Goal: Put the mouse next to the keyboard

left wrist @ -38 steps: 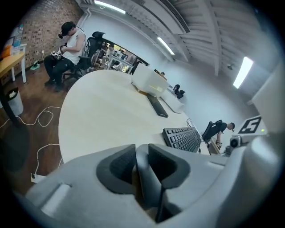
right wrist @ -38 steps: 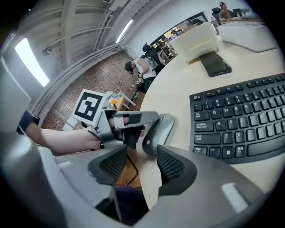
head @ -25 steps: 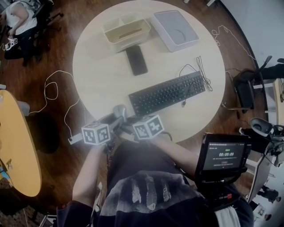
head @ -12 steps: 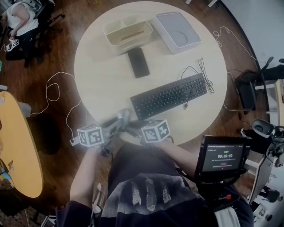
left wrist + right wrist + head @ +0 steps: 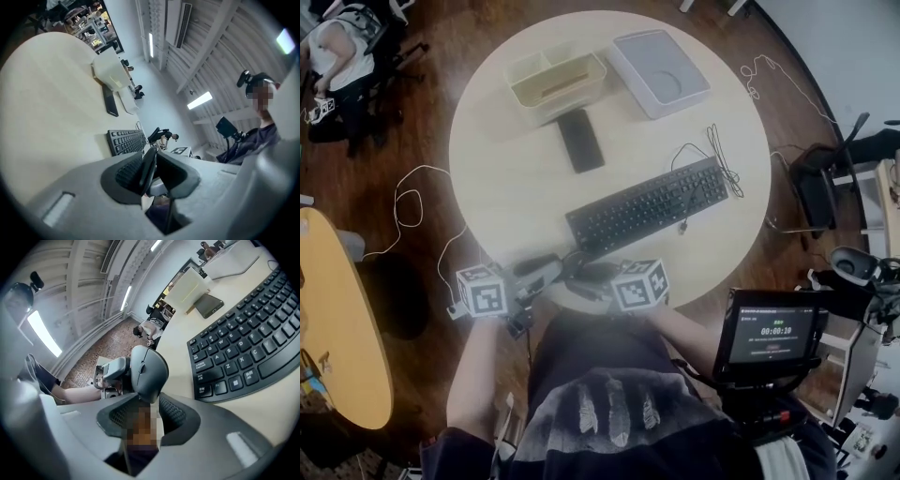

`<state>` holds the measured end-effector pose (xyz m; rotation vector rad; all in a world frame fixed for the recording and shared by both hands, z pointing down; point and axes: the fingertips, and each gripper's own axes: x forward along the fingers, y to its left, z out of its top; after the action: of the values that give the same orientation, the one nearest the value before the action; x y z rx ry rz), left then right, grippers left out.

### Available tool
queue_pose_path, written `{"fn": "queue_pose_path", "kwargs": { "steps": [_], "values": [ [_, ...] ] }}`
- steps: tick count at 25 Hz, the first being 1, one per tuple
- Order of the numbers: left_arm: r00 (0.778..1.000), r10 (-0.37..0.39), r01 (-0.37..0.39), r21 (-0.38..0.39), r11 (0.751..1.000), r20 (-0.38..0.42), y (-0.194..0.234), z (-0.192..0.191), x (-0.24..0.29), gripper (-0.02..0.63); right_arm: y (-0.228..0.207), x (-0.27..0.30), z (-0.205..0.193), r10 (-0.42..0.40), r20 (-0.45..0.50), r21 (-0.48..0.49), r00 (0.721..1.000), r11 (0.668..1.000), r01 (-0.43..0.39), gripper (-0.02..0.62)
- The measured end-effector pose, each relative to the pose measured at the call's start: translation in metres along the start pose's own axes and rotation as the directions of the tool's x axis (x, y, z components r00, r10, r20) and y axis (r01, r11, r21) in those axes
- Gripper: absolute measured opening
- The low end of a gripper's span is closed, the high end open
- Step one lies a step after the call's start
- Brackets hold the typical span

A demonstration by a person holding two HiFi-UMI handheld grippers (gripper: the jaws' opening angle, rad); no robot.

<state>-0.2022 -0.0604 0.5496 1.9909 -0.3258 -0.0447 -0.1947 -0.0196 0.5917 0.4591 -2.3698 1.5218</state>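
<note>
Dark grey plastic, the mouse [image 5: 149, 371] sits at the near edge of the round table [image 5: 516, 178]. The right gripper [image 5: 149, 401] pinches its tail end, and its long axis points out of the jaws, toward the left. The left gripper [image 5: 152, 171] is just beside it on the left, its jaws closing with nothing clear between them. The keyboard [image 5: 649, 203] lies a little farther, slanting from near-left to far-right. I judge the right hand is the one to carry the mouse there.

It was an office-like workroom (ducts [image 5: 177, 22] bare overhead): round table [image 5: 511, 178], keyboard [image 5: 649, 204], office chair [image 5: 817, 187], strip lights [image 5: 200, 100], another person [image 5: 342, 47] seated nearby.
</note>
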Motion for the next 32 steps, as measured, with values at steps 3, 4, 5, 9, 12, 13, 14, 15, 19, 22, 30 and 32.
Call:
{"fn": "queue_pose_path", "kwargs": {
  "steps": [3, 4, 5, 9, 12, 13, 14, 15, 19, 22, 30, 32],
  "values": [
    [0.996, -0.070, 0.072, 0.049, 0.996, -0.052, -0.015, 0.006, 0.010, 0.098, 0.004, -0.013, 0.009, -0.001, 0.016, -0.039, 1.000, 0.999, 0.002, 0.132],
    [0.994, -0.087, 0.091, 0.057, 0.994, -0.071, -0.019, 0.008, 0.014, 0.098, 0.004, -0.017, 0.011, -0.009, 0.018, -0.056, 1.000, 0.998, 0.010, 0.130],
    [0.991, -0.102, 0.107, 0.059, 0.992, -0.084, -0.023, 0.010, 0.018, 0.098, 0.004, -0.021, 0.014, -0.016, 0.023, -0.069, 1.000, 0.997, 0.017, 0.130],
    [0.985, -0.145, 0.150, 0.044, 0.988, -0.094, -0.032, 0.019, 0.030, 0.098, 0.002, -0.033, 0.026, -0.015, 0.068, -0.075, 0.998, 0.997, 0.020, 0.132],
    [0.973, -0.192, 0.192, -0.011, 0.981, -0.127, -0.034, 0.012, 0.039, 0.098, 0.004, -0.042, 0.043, 0.018, 0.131, -0.048, 0.991, 0.999, -0.012, 0.270],
    [0.971, -0.202, 0.199, -0.032, 0.979, -0.128, -0.033, 0.008, 0.042, 0.097, 0.003, -0.044, 0.045, 0.014, 0.125, -0.064, 0.992, 0.998, -0.006, 0.275],
    [0.971, -0.207, 0.202, -0.053, 0.978, -0.119, -0.032, 0.005, 0.044, 0.097, 0.001, -0.044, 0.044, 0.002, 0.104, -0.090, 0.995, 0.996, 0.008, 0.274],
    [0.972, -0.211, 0.204, -0.075, 0.976, -0.104, -0.030, 0.004, 0.045, 0.097, -0.002, -0.044, 0.041, -0.008, 0.083, -0.111, 0.996, 0.994, 0.017, 0.270],
    [0.963, -0.268, 0.264, -0.225, 0.938, 0.013, -0.030, 0.006, 0.044, 0.075, 0.002, -0.047, 0.041, 0.046, 0.093, -0.077, 0.995, 0.996, -0.039, 0.262],
    [0.953, -0.298, 0.301, -0.261, 0.917, 0.053, -0.034, 0.010, 0.042, 0.048, 0.009, -0.048, 0.046, 0.132, 0.134, -0.002, 0.982, 0.991, -0.133, 0.265],
    [0.948, -0.318, 0.316, -0.162, 0.935, 0.011, -0.055, 0.023, 0.063, 0.031, 0.023, -0.064, 0.062, 0.275, 0.279, 0.117, 0.920, 0.941, -0.316, 0.216],
    [0.955, -0.295, 0.292, -0.143, 0.946, 0.000, -0.057, 0.024, 0.070, 0.031, 0.020, -0.071, 0.064, 0.258, 0.291, 0.115, 0.921, 0.947, -0.301, 0.213]
  ]
}}
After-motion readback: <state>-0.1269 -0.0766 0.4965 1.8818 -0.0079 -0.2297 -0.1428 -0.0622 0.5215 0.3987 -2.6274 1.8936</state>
